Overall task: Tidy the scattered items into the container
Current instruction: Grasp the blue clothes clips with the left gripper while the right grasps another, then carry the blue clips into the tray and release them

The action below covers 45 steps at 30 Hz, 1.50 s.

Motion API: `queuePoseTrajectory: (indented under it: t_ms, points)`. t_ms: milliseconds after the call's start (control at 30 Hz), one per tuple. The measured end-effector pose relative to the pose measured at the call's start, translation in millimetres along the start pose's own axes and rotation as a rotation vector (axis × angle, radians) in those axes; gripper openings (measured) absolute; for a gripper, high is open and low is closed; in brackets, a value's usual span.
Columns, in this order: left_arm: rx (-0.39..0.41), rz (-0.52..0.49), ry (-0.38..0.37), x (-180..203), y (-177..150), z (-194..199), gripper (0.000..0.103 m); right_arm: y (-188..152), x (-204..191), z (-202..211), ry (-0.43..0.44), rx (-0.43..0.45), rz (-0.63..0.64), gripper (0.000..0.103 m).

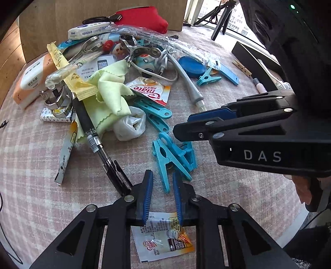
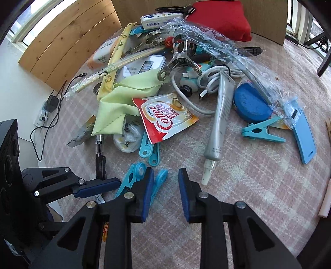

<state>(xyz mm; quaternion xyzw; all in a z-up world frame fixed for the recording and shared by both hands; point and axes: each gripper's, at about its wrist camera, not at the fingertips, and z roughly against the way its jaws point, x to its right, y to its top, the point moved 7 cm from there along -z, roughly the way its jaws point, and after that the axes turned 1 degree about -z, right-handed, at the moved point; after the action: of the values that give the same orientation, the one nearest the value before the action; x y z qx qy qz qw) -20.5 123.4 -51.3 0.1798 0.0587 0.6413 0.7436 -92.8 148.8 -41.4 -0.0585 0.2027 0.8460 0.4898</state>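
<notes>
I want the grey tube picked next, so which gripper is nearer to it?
Right. The right gripper hovers just beside the nozzle end of the grey tube. The left gripper sits farther off, beyond the teal clothespin.

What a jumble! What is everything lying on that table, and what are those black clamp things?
Coffee-mate sachet: one, red and white, mid-pile; another under the left gripper.
Cloth: one, pale green, crumpled, left of the sachet.
Clothes pegs: several, turquoise, nearest the grippers.
Tube: one, silver-grey, right of the sachet.
Round case: one, dark blue, right side.
Pouch: one, red, far edge.
Pen: one, black, left.
Tablecloth: one, pink checked.
Left gripper: black, blue pads, nothing gripped.
Right gripper: same, nothing gripped.
</notes>
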Motion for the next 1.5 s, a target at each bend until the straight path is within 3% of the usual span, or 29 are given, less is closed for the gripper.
queuePoseTrajectory:
  t_ms: [100, 200, 300, 400, 767, 967, 1200, 1500]
  points:
    - [-0.004, 0.005, -0.008, 0, -1, 0, 0.006, -2, -5, -2, -0.015, -0.006, 0.032, 0.015]
    - [0.001, 0.018, -0.003, -1, -2, 1, 0.005, 0, -8, -4, -0.044, -0.004, 0.049, 0.013]
    - [0.006, 0.041, -0.009, -5, -3, 4, 0.004, 3, -8, -5, -0.039, -0.005, 0.046, 0.005]
    - [0.025, 0.056, -0.013, -7, -6, 11, 0.004, 3, -3, 0, 0.019, -0.004, -0.002, 0.005]
    - [0.089, 0.043, -0.032, 14, 11, 40, 0.004, 3, 18, 59, 0.052, 0.135, -0.077, 0.005]
    - [0.151, -0.028, -0.109, 66, 47, 60, 0.004, -18, 69, 124, 0.019, 0.275, -0.201, 0.005]
    - [0.175, -0.17, -0.239, 167, 87, 60, 0.004, -59, 165, 209, -0.124, 0.433, -0.39, 0.005]
    - [0.138, -0.375, -0.36, 299, 102, 42, 0.004, -138, 257, 251, -0.259, 0.449, -0.585, 0.005]
